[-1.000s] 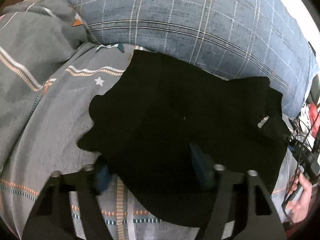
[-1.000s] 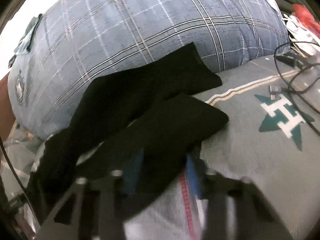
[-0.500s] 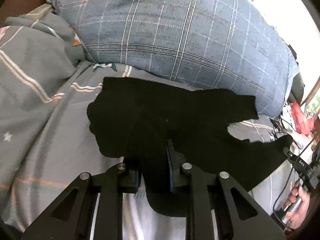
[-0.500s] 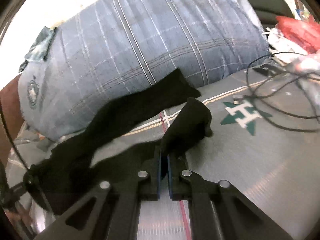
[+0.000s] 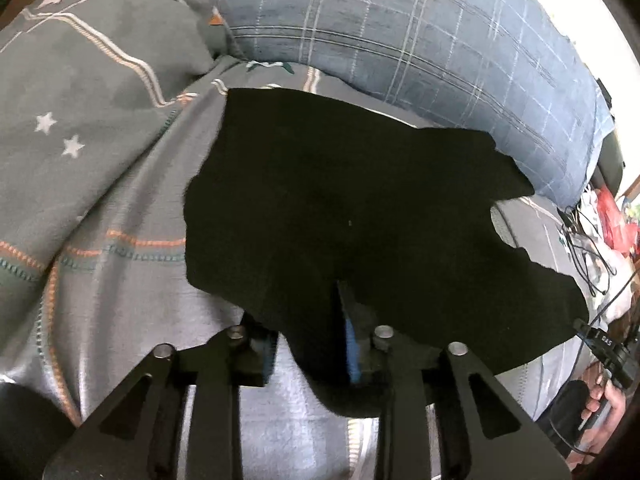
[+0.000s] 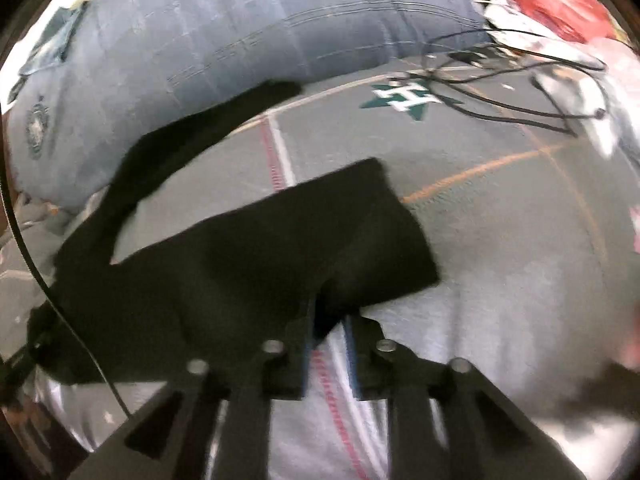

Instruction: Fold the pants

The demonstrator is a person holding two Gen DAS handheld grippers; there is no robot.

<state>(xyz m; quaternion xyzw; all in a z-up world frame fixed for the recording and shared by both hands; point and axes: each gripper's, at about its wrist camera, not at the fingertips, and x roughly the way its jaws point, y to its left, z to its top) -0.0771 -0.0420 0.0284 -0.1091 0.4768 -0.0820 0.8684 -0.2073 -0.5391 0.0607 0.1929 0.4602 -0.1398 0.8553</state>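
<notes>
The black pants (image 5: pixel 360 208) lie spread on a grey patterned bedsheet (image 5: pixel 120 216), waist end towards the left wrist camera. My left gripper (image 5: pixel 308 344) has its jaws parted, with the near edge of the pants draped between them. In the right wrist view the pants (image 6: pixel 248 256) show a near leg end lying flat and the other leg stretching back towards the pillow. My right gripper (image 6: pixel 328 344) has its jaws slightly apart at the edge of that near leg end.
A large blue plaid pillow (image 5: pixel 420 32) lies along the back of the bed. A grey bunched blanket (image 5: pixel 80 64) sits at the left. Black cables (image 6: pixel 500 76) and red and white clutter (image 6: pixel 560 12) lie at the right. A hand (image 5: pixel 600 400) holds the other gripper.
Both grippers were shut on the pants half a second ago and have now opened. The leg end held by the right gripper has dropped flat onto the sheet. The pants lie more spread out.
</notes>
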